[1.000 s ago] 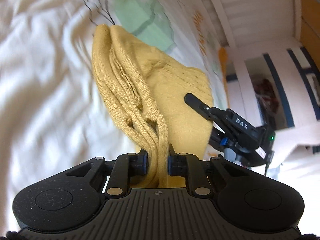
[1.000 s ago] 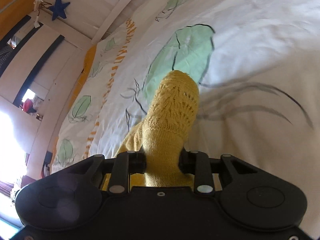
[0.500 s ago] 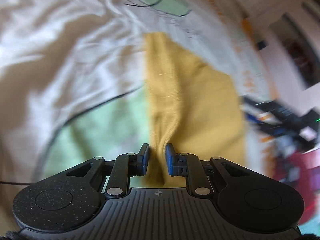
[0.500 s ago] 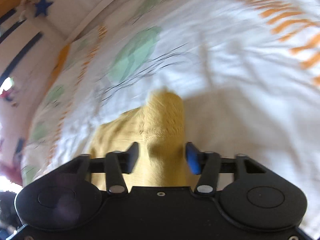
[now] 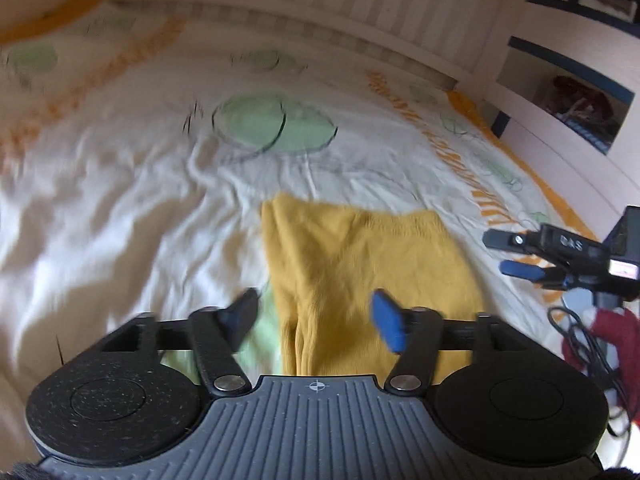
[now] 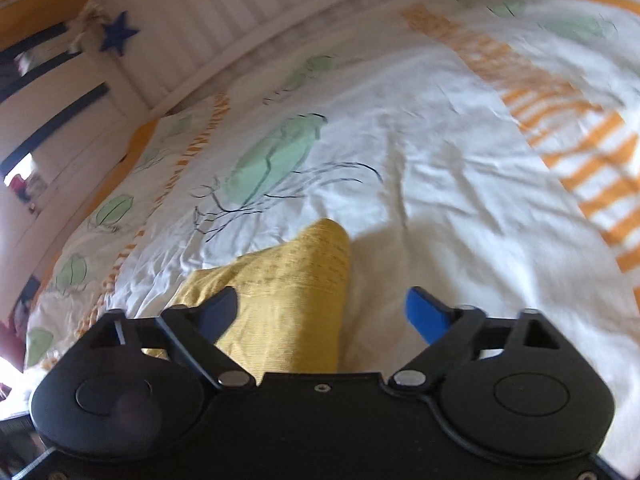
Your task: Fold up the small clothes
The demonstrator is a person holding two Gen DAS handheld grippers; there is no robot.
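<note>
A small yellow knitted garment (image 5: 360,268) lies folded flat on the white bedsheet (image 5: 120,200). My left gripper (image 5: 316,320) is open just above its near edge, holding nothing. In the right wrist view the same garment (image 6: 288,296) lies under my right gripper (image 6: 324,312), which is open and empty, its right blue pad over bare sheet. The right gripper also shows in the left wrist view (image 5: 520,252) at the garment's right side, jaws apart.
The sheet has green leaf prints (image 5: 272,124) and orange stripes (image 6: 560,120). A white slatted bed rail (image 5: 280,12) runs along the far side. A dark red cloth and black cable (image 5: 608,340) lie at the right. A blue star (image 6: 118,34) hangs on the frame.
Both grippers carried the yellow garment down onto the sheet, then opened and let it go. It now lies flat and both grippers have drawn back a little.
</note>
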